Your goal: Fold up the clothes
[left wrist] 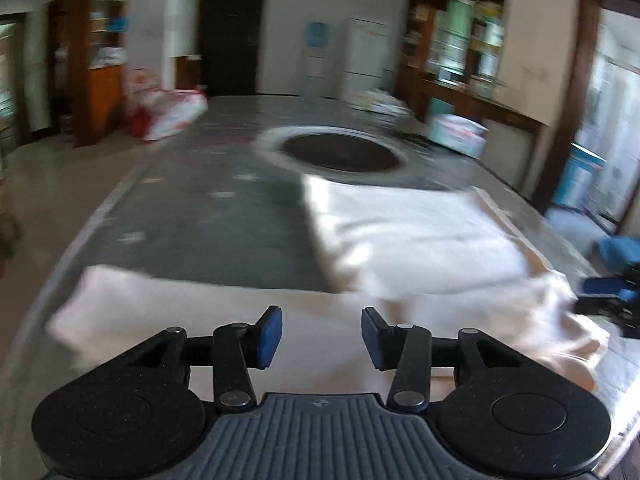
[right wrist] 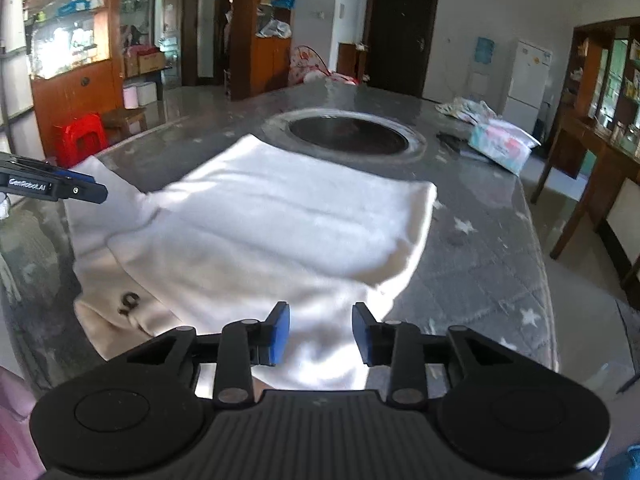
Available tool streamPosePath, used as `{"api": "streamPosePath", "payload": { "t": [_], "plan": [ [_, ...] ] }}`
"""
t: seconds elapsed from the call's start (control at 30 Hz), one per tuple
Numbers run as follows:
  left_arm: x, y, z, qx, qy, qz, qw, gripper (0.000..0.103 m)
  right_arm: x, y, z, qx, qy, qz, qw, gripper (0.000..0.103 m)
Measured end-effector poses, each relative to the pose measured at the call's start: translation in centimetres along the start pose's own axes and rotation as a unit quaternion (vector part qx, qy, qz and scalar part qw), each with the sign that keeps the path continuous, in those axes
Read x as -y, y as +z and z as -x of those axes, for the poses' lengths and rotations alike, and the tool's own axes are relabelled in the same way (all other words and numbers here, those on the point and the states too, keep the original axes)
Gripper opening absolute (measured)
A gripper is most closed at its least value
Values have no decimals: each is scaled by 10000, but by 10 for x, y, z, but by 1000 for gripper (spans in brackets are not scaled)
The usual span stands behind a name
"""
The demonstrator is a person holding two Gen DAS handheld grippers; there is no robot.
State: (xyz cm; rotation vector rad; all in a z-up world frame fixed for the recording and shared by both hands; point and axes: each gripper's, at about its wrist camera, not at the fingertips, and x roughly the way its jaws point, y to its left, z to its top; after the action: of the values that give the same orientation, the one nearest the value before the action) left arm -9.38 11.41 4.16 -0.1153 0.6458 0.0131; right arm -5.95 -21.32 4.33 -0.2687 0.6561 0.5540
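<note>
A white garment (right wrist: 260, 224) lies partly folded on the grey star-patterned table (right wrist: 480, 248), with a small dark logo (right wrist: 129, 302) near its left hem. It also shows in the left wrist view (left wrist: 400, 240). My left gripper (left wrist: 322, 338) is open and empty, hovering over the garment's near edge. My right gripper (right wrist: 320, 334) is open and empty over the garment's near right corner. The left gripper also shows at the left edge of the right wrist view (right wrist: 60, 188); the right gripper shows at the right edge of the left wrist view (left wrist: 612, 300).
A round dark hole (right wrist: 348, 134) with a pale rim sits in the table beyond the garment. A soft pastel package (right wrist: 502, 146) lies at the far right. A red stool (right wrist: 82, 138) and wooden shelves stand to the left, a wooden table (right wrist: 592, 148) to the right.
</note>
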Motion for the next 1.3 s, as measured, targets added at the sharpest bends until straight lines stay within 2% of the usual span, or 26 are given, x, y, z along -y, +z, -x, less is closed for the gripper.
{"api": "streamPosePath", "payload": {
  "t": [0.07,0.1,0.27,0.37,0.5,0.53,0.57,0.63,0.67,0.7,0.73,0.77,0.83,0.9,1.13,1.3],
  "plan": [
    [-22,-1,3,54,411,262,9988,60,-4,3,0,24,24,41,10000,45],
    [-32,-1,4,83,656,374,9971,60,-6,4,-1,36,36,61,10000,48],
    [-77,-1,3,241,1585,875,9832,77,-12,8,-4,77,121,62,9999,49],
    [-95,0,-1,277,1836,1064,9768,78,-13,9,-4,80,124,66,9999,49],
    [-108,-1,-11,166,1869,1214,9747,76,-14,10,-3,95,130,49,9999,51],
    [-111,-1,-13,124,1839,1252,9749,74,-14,9,-3,97,115,45,9999,52],
    [-112,-2,-15,80,1818,1290,9748,67,-14,9,-3,100,114,29,9999,52],
    [-114,-4,-18,51,1832,1301,9744,60,-14,9,-4,97,123,9,9999,52],
    [-114,-4,-18,57,1842,1275,9746,50,-14,9,-3,99,115,8,9999,52],
    [-113,-5,-19,72,1848,1229,9750,45,-14,9,-3,106,121,5,9999,52],
    [-113,-6,-19,86,1853,1183,9755,31,-15,9,-3,113,127,2,9999,52],
    [-113,-6,-18,96,1827,1188,9759,17,-15,9,-2,119,133,-1,9998,52],
    [-113,-5,-16,115,1673,1281,9775,11,-15,9,-1,152,140,-17,9998,52],
    [-109,-2,-11,154,1461,1342,9800,10,-15,9,1,197,138,-59,9997,52],
    [-56,31,20,474,254,1140,9920,9,-13,7,7,318,144,-150,9993,52],
    [5,58,33,614,-812,767,9918,9,-8,3,13,417,123,-248,9987,52]
  ]
}}
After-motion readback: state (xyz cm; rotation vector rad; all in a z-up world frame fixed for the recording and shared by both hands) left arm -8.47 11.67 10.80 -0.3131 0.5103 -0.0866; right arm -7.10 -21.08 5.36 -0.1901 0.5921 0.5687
